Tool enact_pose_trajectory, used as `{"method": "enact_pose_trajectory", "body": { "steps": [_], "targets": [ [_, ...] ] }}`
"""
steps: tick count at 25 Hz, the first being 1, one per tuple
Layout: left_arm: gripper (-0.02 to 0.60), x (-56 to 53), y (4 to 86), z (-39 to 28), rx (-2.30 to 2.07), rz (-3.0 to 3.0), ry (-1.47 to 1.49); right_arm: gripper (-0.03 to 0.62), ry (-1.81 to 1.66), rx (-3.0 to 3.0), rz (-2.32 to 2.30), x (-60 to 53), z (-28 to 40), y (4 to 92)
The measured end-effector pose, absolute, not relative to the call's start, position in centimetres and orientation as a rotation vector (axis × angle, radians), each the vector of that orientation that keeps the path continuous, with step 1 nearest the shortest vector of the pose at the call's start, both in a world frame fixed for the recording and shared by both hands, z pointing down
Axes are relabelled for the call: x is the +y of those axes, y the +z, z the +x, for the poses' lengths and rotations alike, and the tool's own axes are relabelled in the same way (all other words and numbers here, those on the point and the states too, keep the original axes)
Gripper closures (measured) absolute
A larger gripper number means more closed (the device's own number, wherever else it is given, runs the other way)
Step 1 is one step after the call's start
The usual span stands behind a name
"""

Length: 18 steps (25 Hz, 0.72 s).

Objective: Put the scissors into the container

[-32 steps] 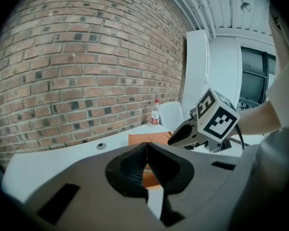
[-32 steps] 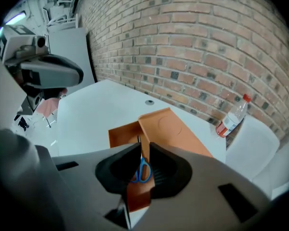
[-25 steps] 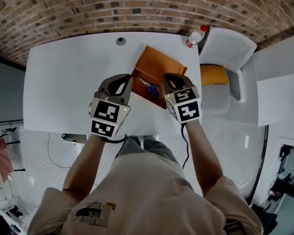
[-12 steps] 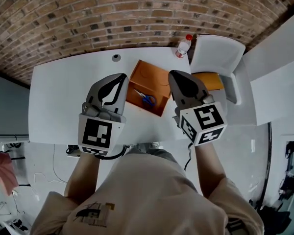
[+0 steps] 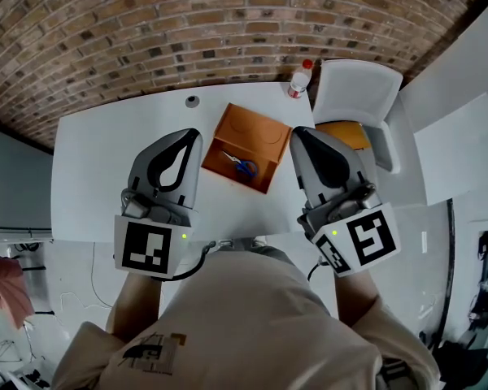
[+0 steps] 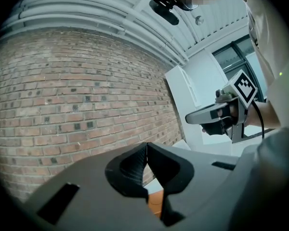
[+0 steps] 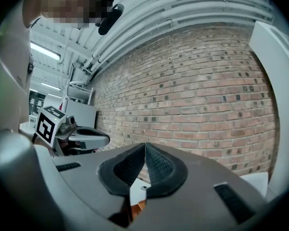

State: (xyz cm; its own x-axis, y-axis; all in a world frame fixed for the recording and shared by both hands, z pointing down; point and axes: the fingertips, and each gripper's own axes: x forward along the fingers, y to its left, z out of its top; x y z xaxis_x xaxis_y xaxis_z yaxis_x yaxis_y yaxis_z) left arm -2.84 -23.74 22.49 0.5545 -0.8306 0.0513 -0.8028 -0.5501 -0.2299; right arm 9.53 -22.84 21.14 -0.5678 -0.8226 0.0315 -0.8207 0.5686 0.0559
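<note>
Brick wall [image 5: 228, 23] across the back, with the white table [image 5: 89, 169] pushed up near it. That's what I get from the head view, looking pretty much straight down.

Going from the left, first up is my left gripper [image 5: 190, 135], held up off the table with its marker cube facing back at me. Its own view has it pointing level at the bricks. The jaws are closed tip to tip with nothing caught between them, and a sliver of orange shows through the gap lower down.

Just past its tip, near the table's far edge, there's a small round grommet [image 5: 193, 101].

Middle of the table is the orange container [image 5: 260, 124], an open-topped box sitting at an angle, between the two grippers as the head view shows it. The scissors [image 5: 244, 167], blue handles, are lying inside it down by the wall nearest me. Neither gripper is touching them.

Then my right gripper [image 5: 298, 134], same deal: up off the table, aimed level at the wall, jaws closed on nothing. Each gripper shows up off to the side in the other's view.

Further right, a bottle with a red cap [image 5: 299, 78] stands at the table's far corner. Just beside it is a white chair [image 5: 359, 88] with something yellow-orange [image 5: 346, 134] on it. Can't tell what that is.
</note>
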Motion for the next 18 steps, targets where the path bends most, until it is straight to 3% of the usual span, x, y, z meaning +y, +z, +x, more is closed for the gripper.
{"method": "enact_pose_trajectory", "body": {
  "steps": [18],
  "targets": [
    [0.572, -21.1, 24.4, -2.7, 1.342, -2.668, -0.275, 0.585, 0.009, -2.707, 1.364, -20.2, 7.8, 23.3]
  ]
}}
